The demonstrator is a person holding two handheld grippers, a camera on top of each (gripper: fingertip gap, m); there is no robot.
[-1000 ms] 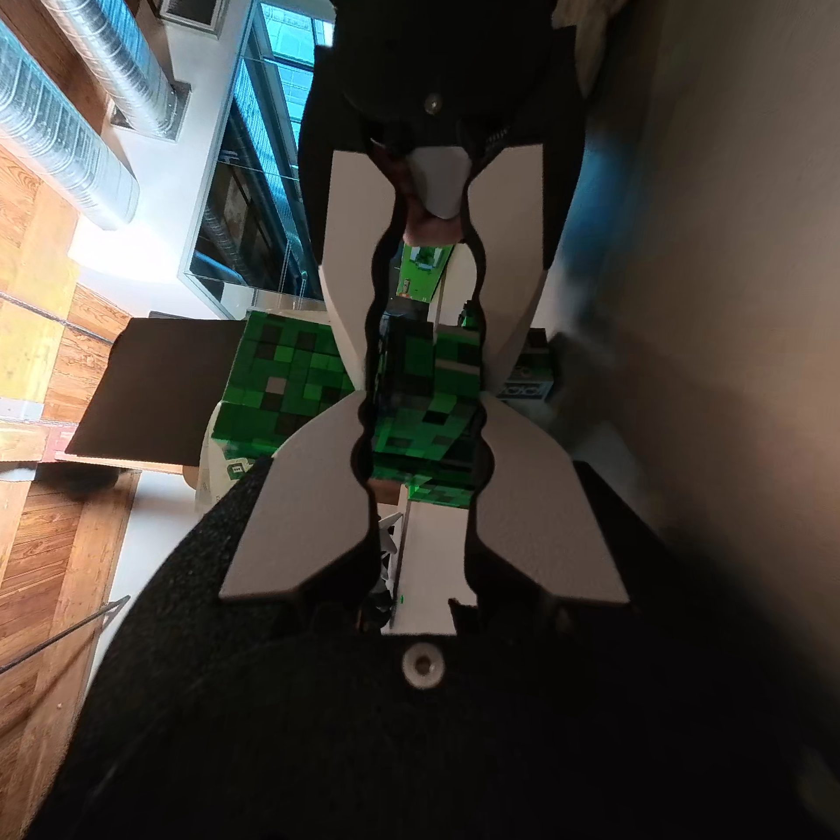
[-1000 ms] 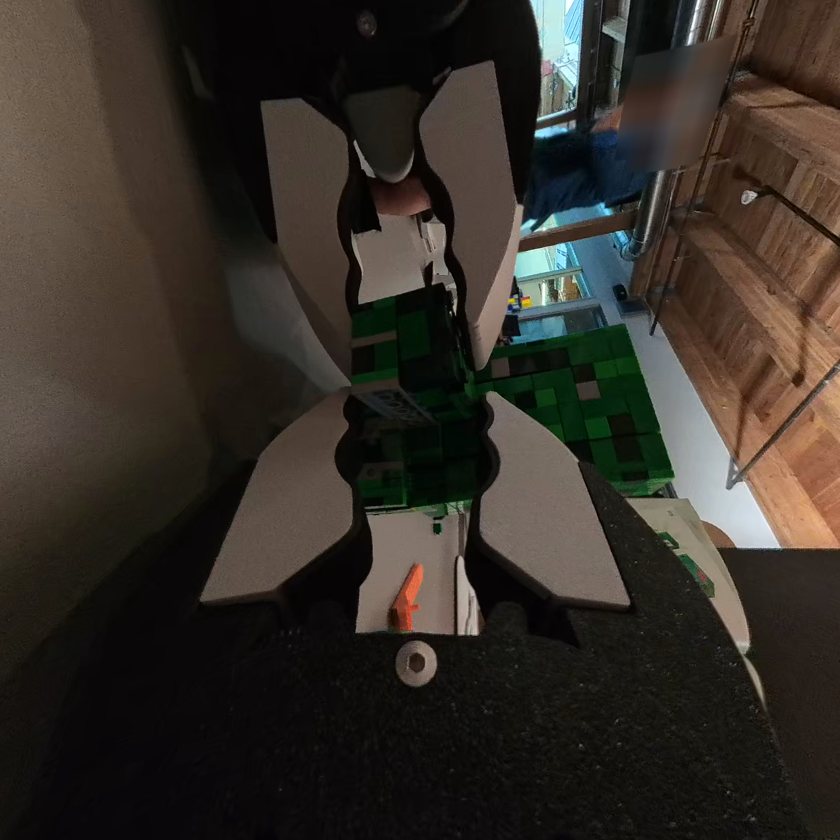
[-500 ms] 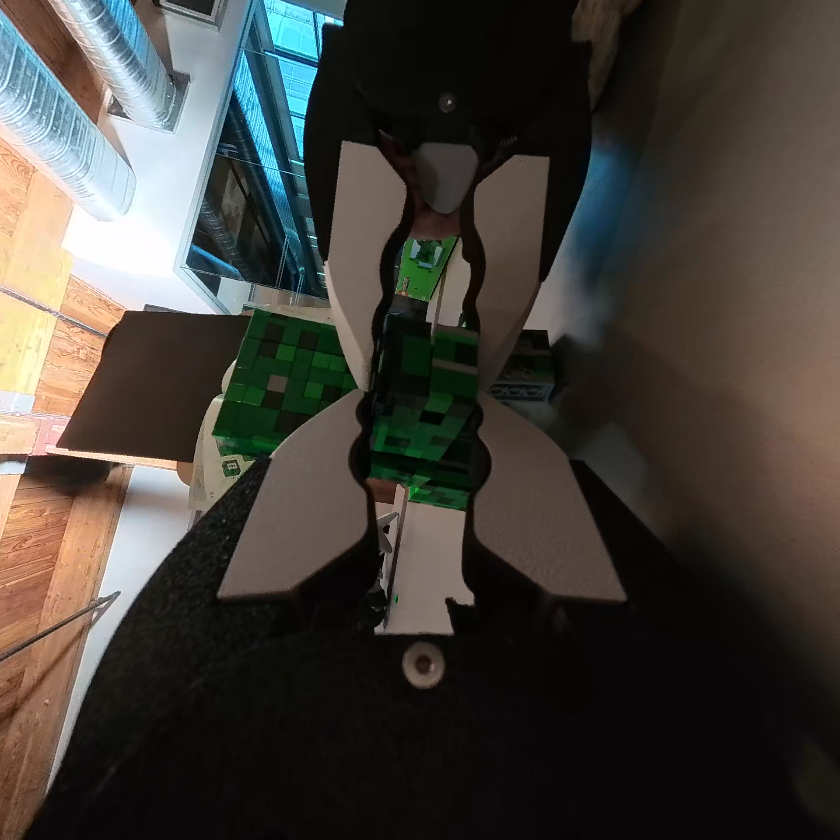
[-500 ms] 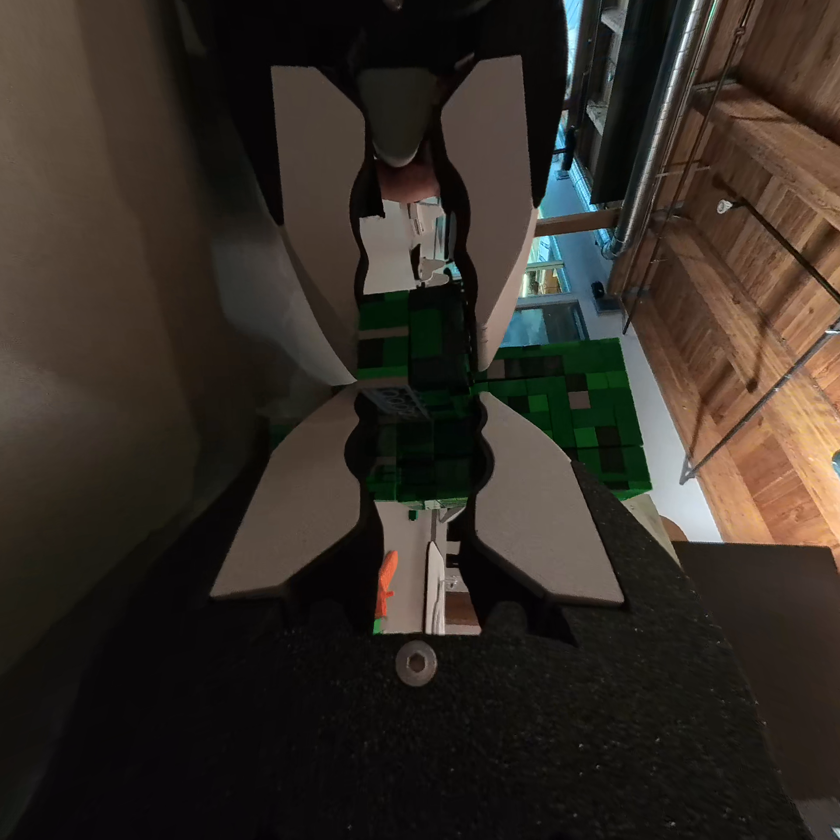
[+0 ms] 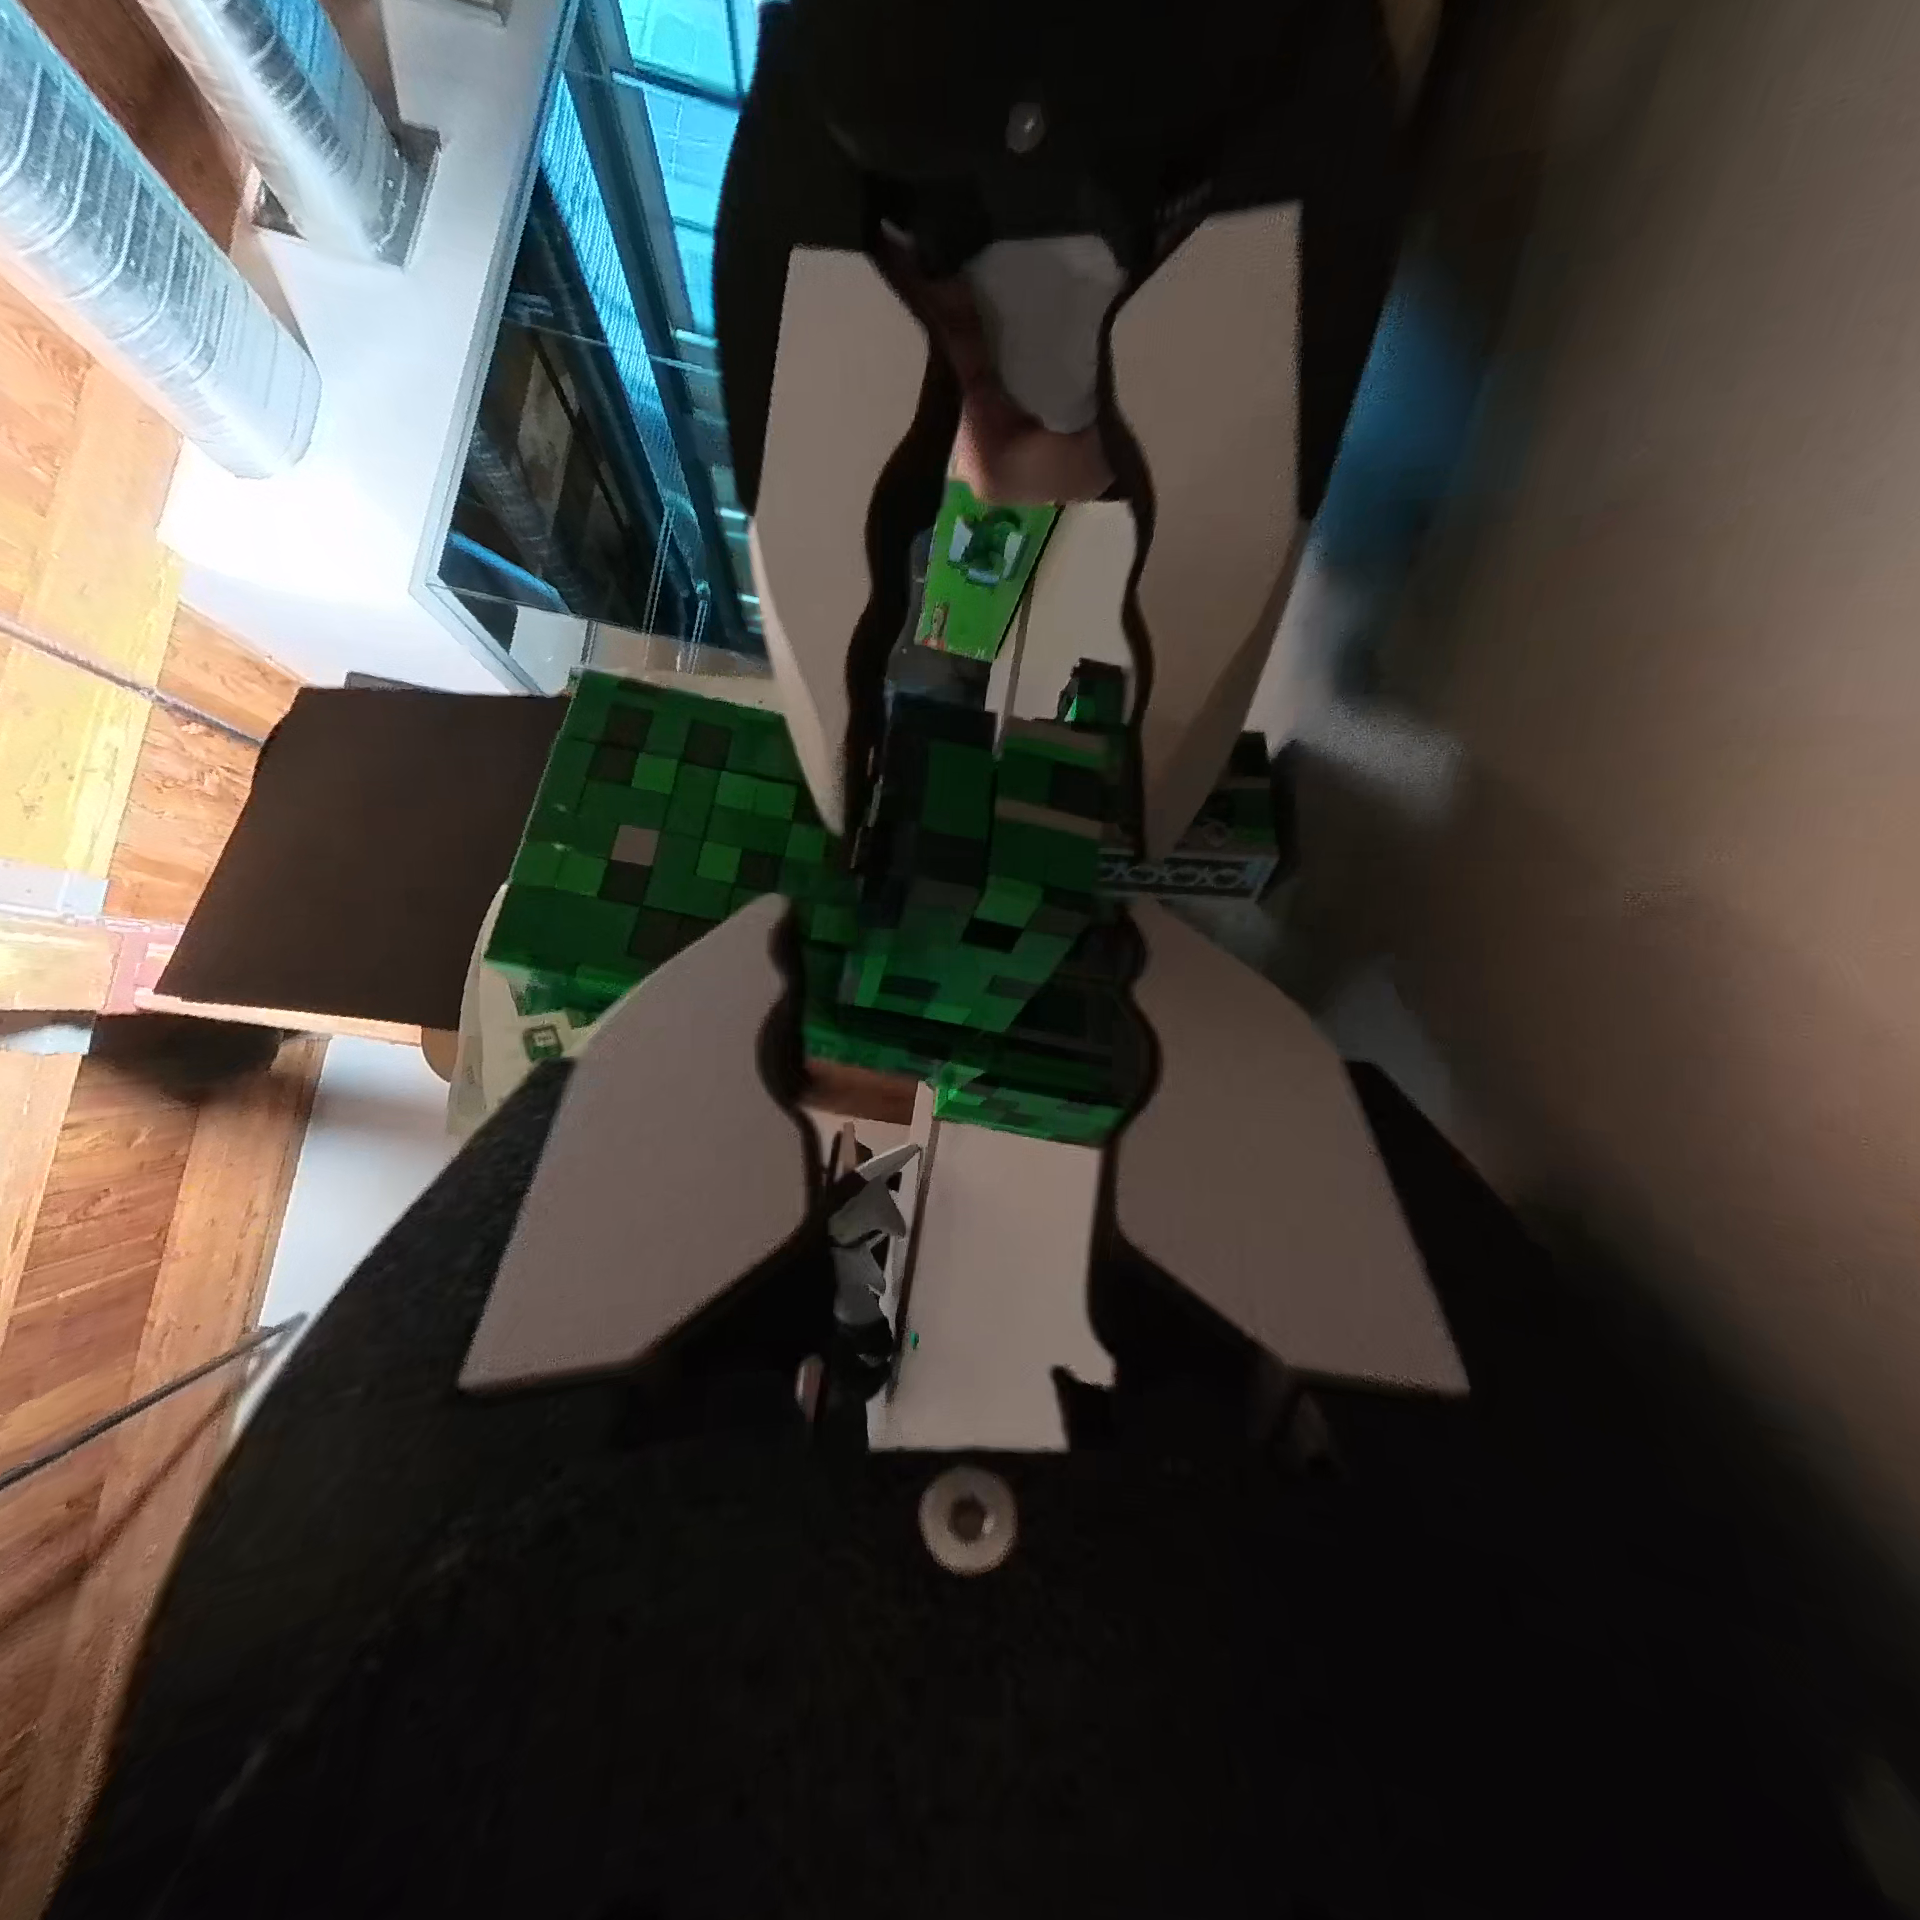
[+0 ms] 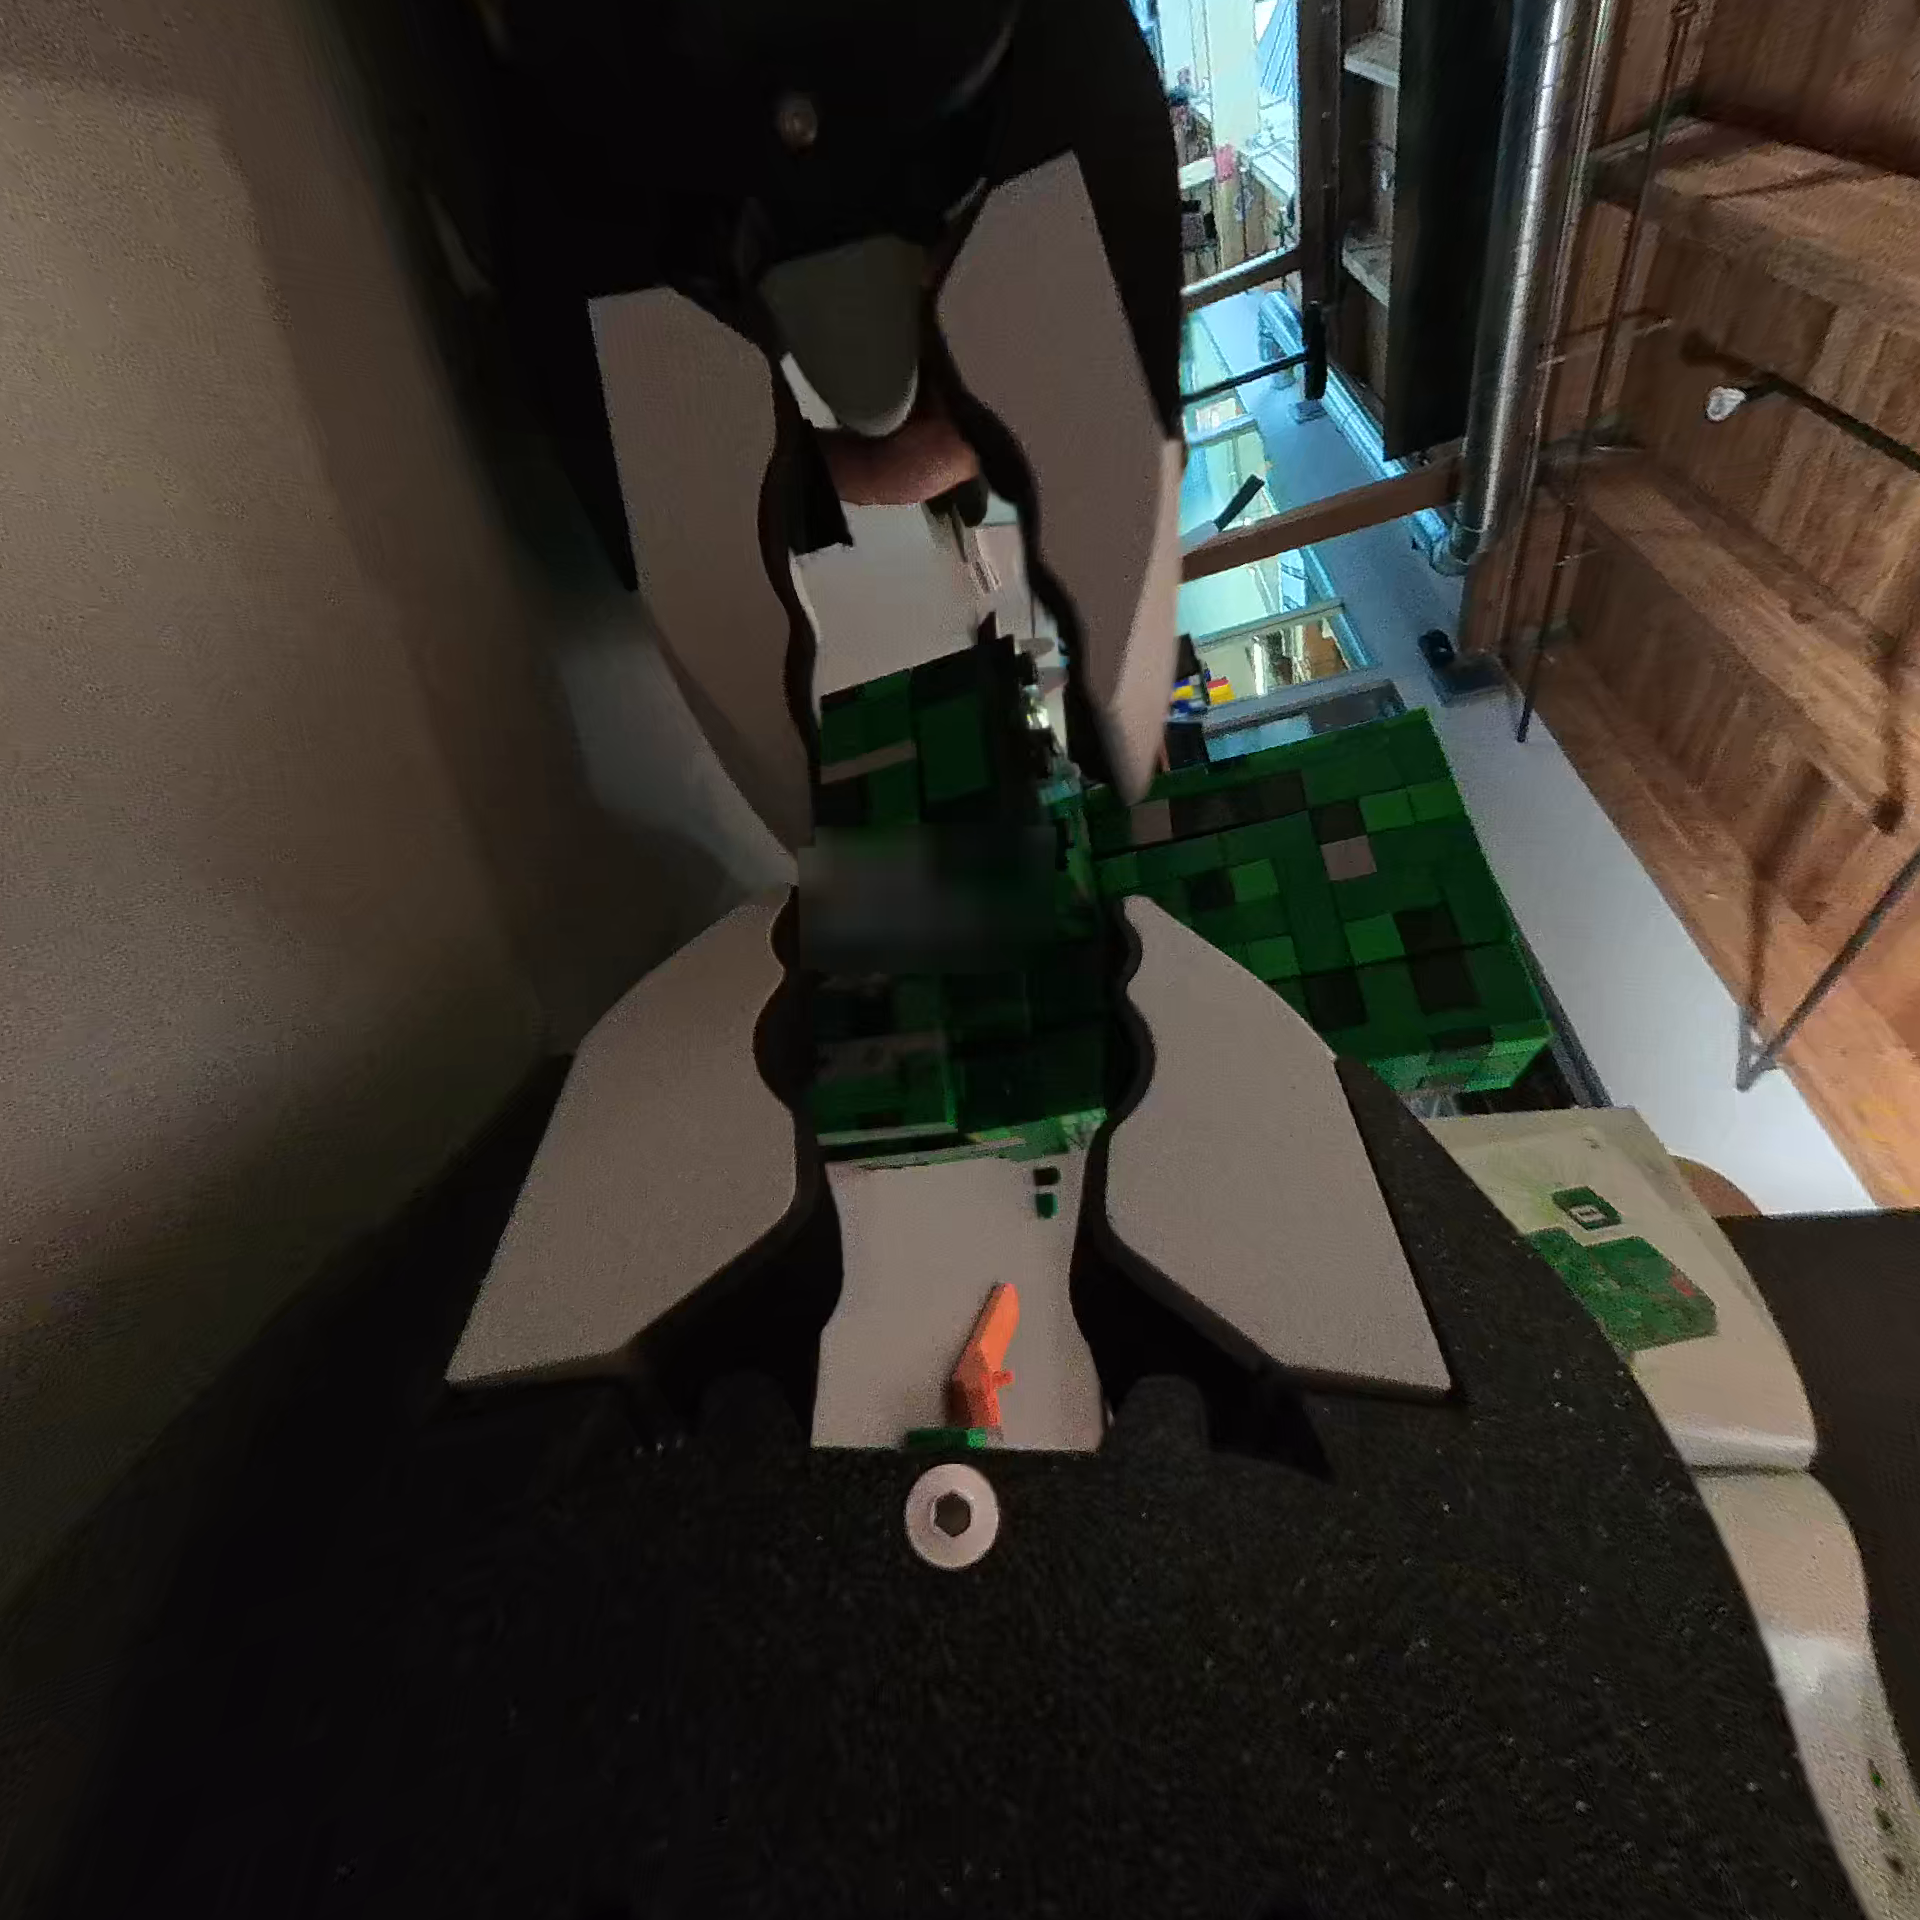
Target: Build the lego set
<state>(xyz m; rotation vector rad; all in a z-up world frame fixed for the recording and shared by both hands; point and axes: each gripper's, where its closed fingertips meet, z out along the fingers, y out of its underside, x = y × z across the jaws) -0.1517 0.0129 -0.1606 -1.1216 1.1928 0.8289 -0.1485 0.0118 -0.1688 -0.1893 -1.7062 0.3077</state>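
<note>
Green checkered lego block [image 5: 665, 842] stood at left; beside it, the left claw [image 5: 961, 914] and right claw [image 6: 951, 904] faced each other, both clamped on one green lego build [image 5: 966, 914], above the white desk [image 6: 935, 1268].

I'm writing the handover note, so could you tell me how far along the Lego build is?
Done: a large green pixel-pattern block stands finished behind. In hand: both tongs, left and right, grip a smaller green brick assembly from opposite ends. Left: loose small pieces and an orange brick separator lie on the white table.
</note>
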